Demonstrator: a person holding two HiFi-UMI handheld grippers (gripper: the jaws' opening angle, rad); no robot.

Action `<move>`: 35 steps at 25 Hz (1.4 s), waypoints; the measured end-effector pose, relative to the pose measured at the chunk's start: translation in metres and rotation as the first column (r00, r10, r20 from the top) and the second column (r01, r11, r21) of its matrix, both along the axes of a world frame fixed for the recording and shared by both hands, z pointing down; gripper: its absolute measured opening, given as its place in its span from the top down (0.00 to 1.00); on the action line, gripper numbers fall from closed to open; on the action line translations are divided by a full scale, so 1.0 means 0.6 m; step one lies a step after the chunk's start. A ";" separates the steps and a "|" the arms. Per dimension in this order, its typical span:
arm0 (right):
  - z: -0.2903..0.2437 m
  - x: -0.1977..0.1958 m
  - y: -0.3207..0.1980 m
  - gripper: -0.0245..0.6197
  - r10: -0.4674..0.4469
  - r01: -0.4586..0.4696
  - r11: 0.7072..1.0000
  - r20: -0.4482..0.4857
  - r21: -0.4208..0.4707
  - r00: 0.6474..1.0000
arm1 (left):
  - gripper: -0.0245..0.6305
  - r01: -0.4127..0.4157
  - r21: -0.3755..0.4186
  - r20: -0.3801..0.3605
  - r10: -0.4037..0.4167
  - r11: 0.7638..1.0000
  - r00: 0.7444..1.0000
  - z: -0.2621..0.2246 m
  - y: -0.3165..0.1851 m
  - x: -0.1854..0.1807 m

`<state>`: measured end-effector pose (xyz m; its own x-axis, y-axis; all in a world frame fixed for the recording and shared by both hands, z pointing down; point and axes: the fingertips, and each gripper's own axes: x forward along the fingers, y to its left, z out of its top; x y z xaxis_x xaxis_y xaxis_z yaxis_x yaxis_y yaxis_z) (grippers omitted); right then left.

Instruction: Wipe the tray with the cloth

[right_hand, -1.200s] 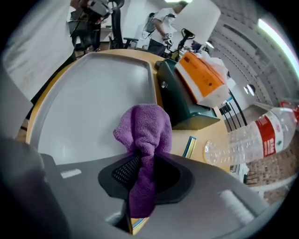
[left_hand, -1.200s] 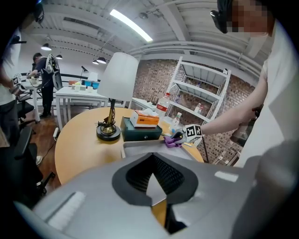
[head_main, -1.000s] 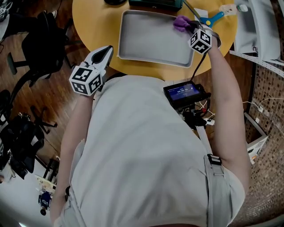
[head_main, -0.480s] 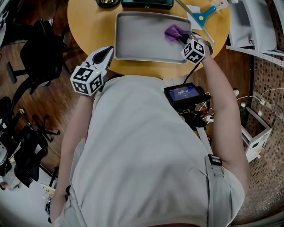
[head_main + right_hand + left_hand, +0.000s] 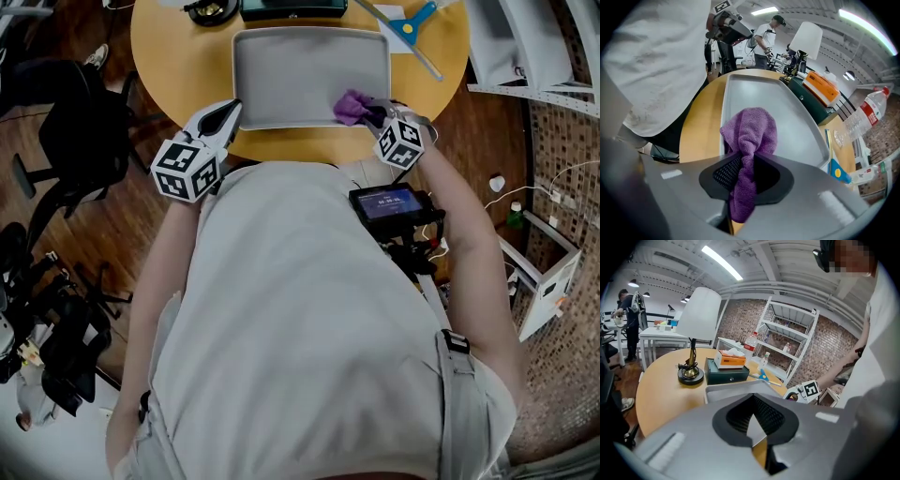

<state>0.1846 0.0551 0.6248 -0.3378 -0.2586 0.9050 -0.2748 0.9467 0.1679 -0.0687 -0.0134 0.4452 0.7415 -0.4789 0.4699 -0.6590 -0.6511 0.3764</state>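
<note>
A grey rectangular tray (image 5: 300,66) lies on the round yellow table (image 5: 178,56). My right gripper (image 5: 375,116) is at the tray's near right corner, shut on a purple cloth (image 5: 351,106) that rests on the tray floor. In the right gripper view the cloth (image 5: 751,131) bunches out past the right gripper (image 5: 744,159), with the tray (image 5: 792,108) stretching ahead. My left gripper (image 5: 228,111) hovers by the tray's near left corner, off the tray, shut and holding nothing. In the left gripper view the left gripper (image 5: 752,401) points over the tray's rim (image 5: 729,389).
A desk lamp (image 5: 696,329), a dark green box (image 5: 726,372) with an orange tissue box on it, and a blue-headed scraper (image 5: 411,21) sit behind the tray. A water bottle (image 5: 866,116) stands to the right. A white shelf (image 5: 787,343) and office chairs (image 5: 75,122) surround the table.
My right gripper has dragged the purple cloth from the tray's far right corner down along the right side to the near right corner. The left gripper has stayed put.
</note>
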 end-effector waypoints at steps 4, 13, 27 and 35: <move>0.006 0.001 0.010 0.86 0.013 -0.012 1.000 0.014 -0.023 1.000 | 0.96 -0.006 -0.001 0.000 0.006 1.000 1.000 0.002 -0.002 0.002; 0.003 -0.007 0.006 0.86 -0.023 0.023 0.998 0.018 -0.051 1.000 | 0.96 -0.010 0.001 0.007 0.010 1.000 1.000 0.000 0.004 0.003; -0.008 -0.130 0.002 0.85 -0.144 0.147 0.988 0.063 -0.052 0.988 | 0.96 0.040 0.000 0.015 -0.040 0.999 0.999 -0.006 0.020 -0.023; -0.013 -0.125 -0.013 0.85 -0.183 0.183 0.983 0.023 -0.012 0.983 | 0.96 0.052 -0.002 0.019 -0.052 0.999 0.998 -0.013 0.023 -0.031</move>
